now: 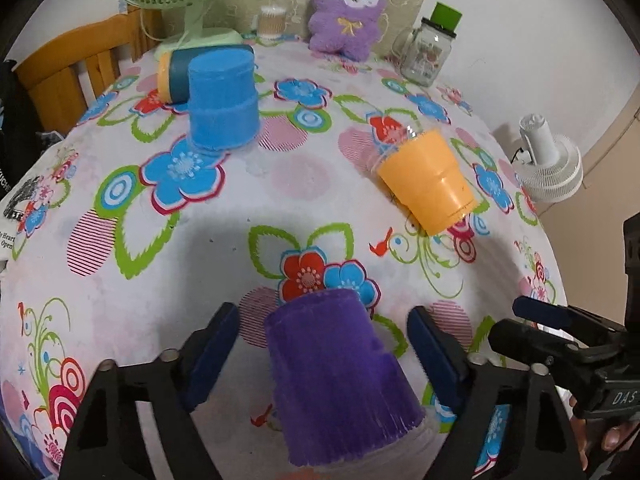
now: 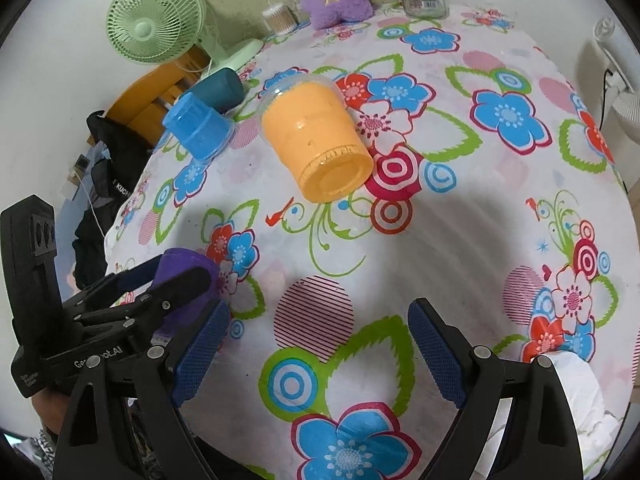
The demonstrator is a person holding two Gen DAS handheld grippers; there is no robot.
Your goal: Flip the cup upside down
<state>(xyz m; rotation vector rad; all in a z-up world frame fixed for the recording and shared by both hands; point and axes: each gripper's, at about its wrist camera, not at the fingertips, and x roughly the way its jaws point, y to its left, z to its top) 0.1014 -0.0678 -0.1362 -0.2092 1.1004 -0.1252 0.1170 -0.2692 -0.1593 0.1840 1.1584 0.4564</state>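
A purple cup [image 1: 340, 376] stands upside down on the flowered tablecloth, between the fingers of my left gripper [image 1: 322, 352]. The jaws are open, with a gap on each side of the cup. In the right wrist view the purple cup [image 2: 180, 280] sits at the left, partly hidden by the left gripper [image 2: 168, 280]. An orange cup [image 1: 428, 180] lies on its side, base toward the cameras [image 2: 316, 140]. A blue cup [image 1: 222, 100] stands upside down at the far left [image 2: 198, 126]. My right gripper [image 2: 318, 348] is open and empty above the cloth.
A dark teal and orange cup [image 1: 176, 74] lies on its side behind the blue cup. A green fan [image 2: 156, 20], a purple plush toy [image 1: 348, 12], a glass jar [image 1: 428, 56] and a cotton-swab box [image 1: 272, 20] line the back. A white fan [image 1: 548, 160] stands off the right edge.
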